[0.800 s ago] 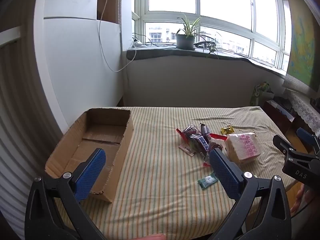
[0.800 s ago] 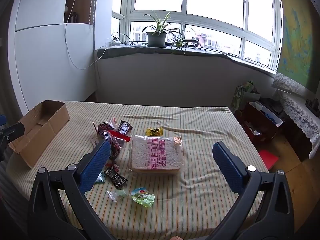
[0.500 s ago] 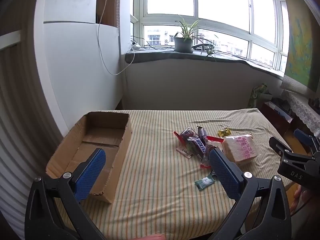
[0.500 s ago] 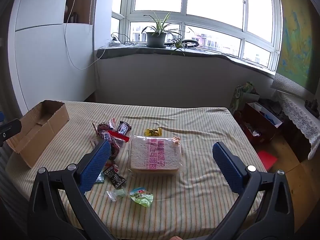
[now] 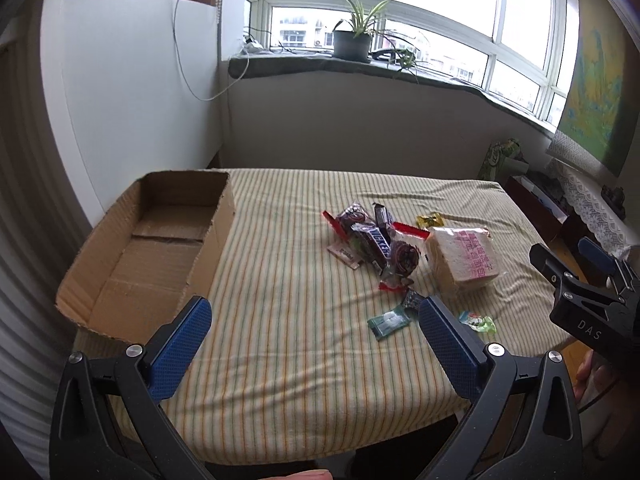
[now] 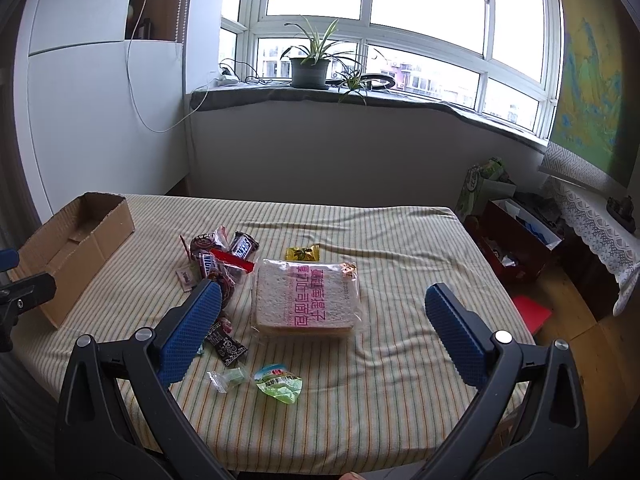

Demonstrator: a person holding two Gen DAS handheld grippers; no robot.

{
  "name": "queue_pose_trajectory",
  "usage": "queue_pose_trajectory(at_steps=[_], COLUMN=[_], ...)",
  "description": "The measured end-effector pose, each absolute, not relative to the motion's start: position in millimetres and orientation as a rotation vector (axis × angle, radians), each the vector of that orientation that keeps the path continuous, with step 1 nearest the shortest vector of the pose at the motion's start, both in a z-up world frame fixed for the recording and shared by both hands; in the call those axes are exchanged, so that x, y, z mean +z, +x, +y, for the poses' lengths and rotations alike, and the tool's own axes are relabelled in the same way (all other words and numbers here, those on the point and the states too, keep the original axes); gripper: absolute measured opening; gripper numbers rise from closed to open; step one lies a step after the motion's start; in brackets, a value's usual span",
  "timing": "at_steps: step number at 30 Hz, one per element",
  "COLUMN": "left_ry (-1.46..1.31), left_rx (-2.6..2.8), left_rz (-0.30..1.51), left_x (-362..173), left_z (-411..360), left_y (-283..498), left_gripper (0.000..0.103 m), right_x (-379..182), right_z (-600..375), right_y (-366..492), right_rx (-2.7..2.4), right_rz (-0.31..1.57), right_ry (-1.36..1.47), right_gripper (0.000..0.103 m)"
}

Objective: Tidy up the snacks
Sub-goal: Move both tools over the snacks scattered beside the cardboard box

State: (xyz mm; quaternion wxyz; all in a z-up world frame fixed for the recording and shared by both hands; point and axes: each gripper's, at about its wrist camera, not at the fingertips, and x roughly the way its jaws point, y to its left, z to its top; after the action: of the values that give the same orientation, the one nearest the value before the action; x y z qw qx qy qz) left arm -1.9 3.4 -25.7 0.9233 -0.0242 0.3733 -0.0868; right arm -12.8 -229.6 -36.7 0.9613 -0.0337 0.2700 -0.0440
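Observation:
A heap of snacks lies mid-table: a bagged sliced bread loaf (image 6: 306, 298) (image 5: 464, 258), Snickers bars (image 5: 374, 242) (image 6: 244, 245), a yellow packet (image 6: 303, 254), a black sachet (image 6: 226, 346), a green packet (image 6: 280, 382) (image 5: 390, 322) and a clear candy (image 6: 228, 378). An open cardboard box (image 5: 156, 240) (image 6: 74, 248) stands empty at the left. My left gripper (image 5: 316, 320) is open and empty over the front edge, between box and snacks. My right gripper (image 6: 320, 304) is open and empty, in front of the bread.
The table wears a striped cloth (image 5: 280, 280). A white cabinet (image 5: 128, 80) stands left; a windowsill with a potted plant (image 6: 310, 70) lies behind. A red box (image 6: 516, 240) and clutter sit on the floor at right.
Both grippers have drawn back and risen slightly, so the table looks farther away. Jaws stay open. Nothing on the table has moved.

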Motion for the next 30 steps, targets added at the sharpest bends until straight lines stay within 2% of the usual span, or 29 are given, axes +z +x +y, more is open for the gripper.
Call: queue_pose_trajectory(at_steps=[11,20,30], left_ry=[-0.131,-0.068,0.308], left_rx=[-0.274,-0.212,0.086], left_rz=[0.914,1.040,0.887], left_x=[-55.3,-91.5,-76.4], left_z=[-0.5,-1.3,-0.4], left_y=[2.6,3.8,-0.7], left_gripper=[0.103,0.103,0.103], right_x=[-51.0,-61.1,-67.8], right_z=[-230.0,-228.9,-226.8], right_y=[-10.7,-8.7,3.0], right_rx=[-0.097,-0.090,-0.041], right_rz=[0.593,0.633,0.605], right_ry=[-0.071,-0.070,-0.034], right_gripper=[0.103,0.103,0.103])
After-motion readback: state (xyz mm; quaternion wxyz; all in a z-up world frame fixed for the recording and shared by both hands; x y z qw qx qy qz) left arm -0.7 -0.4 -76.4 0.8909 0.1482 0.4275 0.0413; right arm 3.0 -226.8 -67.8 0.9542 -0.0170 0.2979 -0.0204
